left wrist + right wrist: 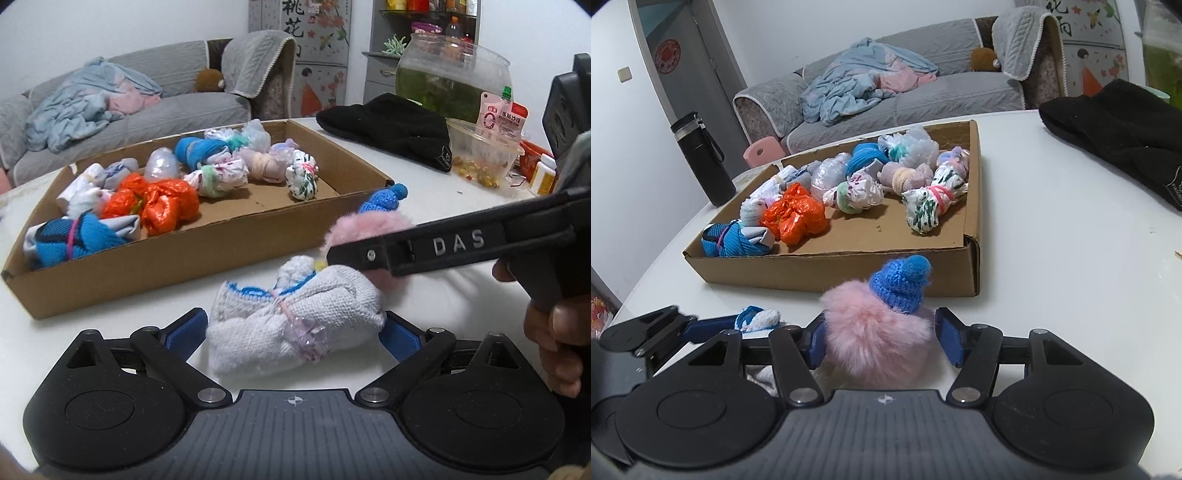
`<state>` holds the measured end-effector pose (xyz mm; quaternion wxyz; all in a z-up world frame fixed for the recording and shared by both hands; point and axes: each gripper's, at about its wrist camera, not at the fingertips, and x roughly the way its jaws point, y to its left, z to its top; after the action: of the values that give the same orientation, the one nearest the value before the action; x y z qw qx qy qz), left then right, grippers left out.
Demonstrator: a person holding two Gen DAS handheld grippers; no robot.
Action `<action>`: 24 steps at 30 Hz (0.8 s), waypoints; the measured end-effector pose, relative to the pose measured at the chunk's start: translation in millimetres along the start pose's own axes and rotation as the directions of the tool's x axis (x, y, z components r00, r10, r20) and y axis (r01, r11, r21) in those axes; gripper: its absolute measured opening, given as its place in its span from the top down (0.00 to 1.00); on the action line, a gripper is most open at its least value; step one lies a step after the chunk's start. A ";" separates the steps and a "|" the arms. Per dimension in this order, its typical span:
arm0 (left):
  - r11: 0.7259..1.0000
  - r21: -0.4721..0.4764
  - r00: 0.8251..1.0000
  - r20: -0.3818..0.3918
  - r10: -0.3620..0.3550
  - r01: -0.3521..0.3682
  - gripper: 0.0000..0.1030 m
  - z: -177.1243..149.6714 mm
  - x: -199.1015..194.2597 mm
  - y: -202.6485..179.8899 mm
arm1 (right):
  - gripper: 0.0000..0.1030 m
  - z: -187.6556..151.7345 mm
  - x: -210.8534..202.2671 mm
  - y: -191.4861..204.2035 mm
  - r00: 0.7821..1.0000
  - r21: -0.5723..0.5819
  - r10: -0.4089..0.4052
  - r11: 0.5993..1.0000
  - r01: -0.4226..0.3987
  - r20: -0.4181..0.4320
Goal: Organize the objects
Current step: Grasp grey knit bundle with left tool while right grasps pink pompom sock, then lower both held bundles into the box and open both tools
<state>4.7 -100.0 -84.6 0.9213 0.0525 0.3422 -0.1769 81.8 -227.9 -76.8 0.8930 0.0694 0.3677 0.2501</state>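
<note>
A white desk carries everything. On it lies a shallow cardboard box, its floor partly covered by tied bundles: an orange plastic one, blue knit ones, and several pale or printed ones toward the far wall. A black knit hat lies on the desk beyond the box's right end, with a glass bowl of green water behind it.

Just in front of the box's near wall sit two loose things, side by side and touching. The white sock bundle, edged in blue and tied with a band, rests on the desk between the fingers of the left claw, which stands wide; its blue pads flank the bundle without pressing it. The pink pompom, wearing a small blue knit cap, sits between the fingers of the right claw. That claw is narrower: its left pad touches the fur, while the right pad stands a little clear.
</note>
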 end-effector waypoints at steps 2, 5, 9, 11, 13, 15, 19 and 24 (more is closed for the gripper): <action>1.000 -0.018 1.000 -0.005 -0.013 0.012 0.08 -0.4 3.2 2.6 | 0.50 0.4 0.9 1.2 1.000 -0.009 -0.003 1.000 0.003 -0.001; 1.000 -0.005 1.000 -0.003 -0.012 0.012 0.11 -0.5 4.2 2.5 | 0.60 -0.7 1.0 2.3 1.000 -0.018 -0.005 1.000 0.005 -0.002; 1.000 -0.003 1.000 0.000 0.003 -0.003 0.19 1.7 0.7 4.6 | 0.64 -0.6 1.1 3.4 1.000 -0.025 -0.011 1.000 0.011 -0.001; 1.000 -0.002 1.000 -0.002 0.016 -0.016 0.22 3.4 -2.3 6.6 | 0.64 -1.2 0.3 3.1 1.000 -0.025 -0.011 1.000 0.011 -0.001; 1.000 -0.002 1.000 0.001 0.030 -0.030 0.23 5.9 -8.1 9.2 | 0.64 -1.6 -0.9 2.6 1.000 -0.023 -0.013 1.000 0.013 0.001; 0.999 0.002 0.999 0.011 0.048 -0.048 0.23 9.5 -17.1 12.8 | 0.65 -2.1 -4.1 1.7 1.000 -0.019 -0.016 1.000 0.017 0.008; 0.996 -0.013 0.995 0.034 0.090 -0.089 0.23 14.9 -40.0 27.7 | 0.65 -3.1 -17.5 -2.0 0.999 -0.003 -0.011 1.000 0.011 0.038; 0.989 -0.042 0.989 0.044 0.143 -0.141 0.23 23.5 -62.0 54.6 | 0.65 -3.0 -38.7 -10.8 0.997 0.000 -0.037 0.999 0.037 0.063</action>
<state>-4.8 -36.3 -27.8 0.9401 0.0548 0.3194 -0.1055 60.7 -256.7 -58.2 0.9087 0.0700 0.3405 0.2311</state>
